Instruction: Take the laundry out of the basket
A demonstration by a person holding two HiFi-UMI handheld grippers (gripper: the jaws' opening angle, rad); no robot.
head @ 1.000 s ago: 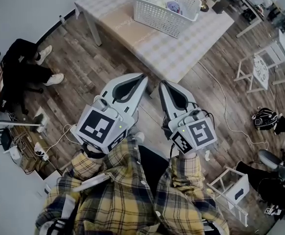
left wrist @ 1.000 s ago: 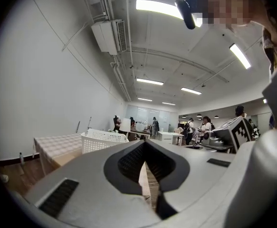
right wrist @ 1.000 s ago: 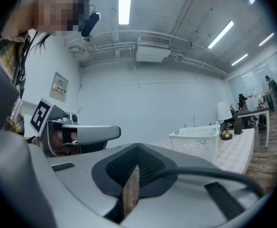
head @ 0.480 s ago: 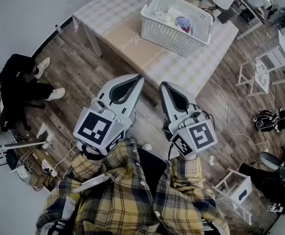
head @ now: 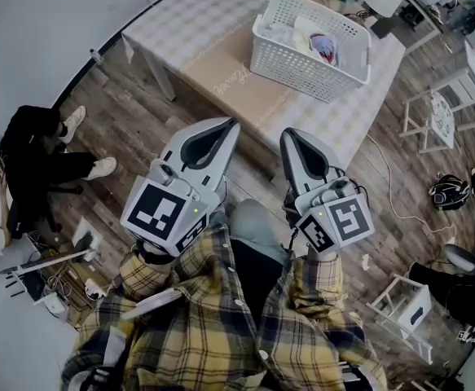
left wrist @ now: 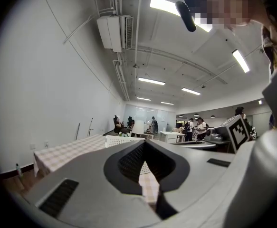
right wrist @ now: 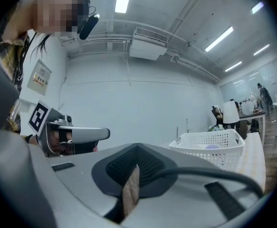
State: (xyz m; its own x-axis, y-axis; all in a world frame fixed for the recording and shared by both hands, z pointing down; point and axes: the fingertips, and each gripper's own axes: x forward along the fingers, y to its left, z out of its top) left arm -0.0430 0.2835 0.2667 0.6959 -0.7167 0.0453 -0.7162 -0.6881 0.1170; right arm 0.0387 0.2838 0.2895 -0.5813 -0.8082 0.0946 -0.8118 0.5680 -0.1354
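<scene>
Both the left gripper [head: 235, 123] and right gripper [head: 287, 133] are closed, empty, well short of the basket [head: 302, 68] at one o'clock on the table [head: 221, 76]. Its laundry [head: 312, 34] looks soft, light and floppy; pinch a raised fold.

Laundry [head: 309, 32] inside the basket [head: 302, 65] is too small to identify.

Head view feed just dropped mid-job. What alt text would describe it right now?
The left gripper and right gripper are both shut and empty, held short of a checked table. On it stands a white basket with laundry inside.
</scene>
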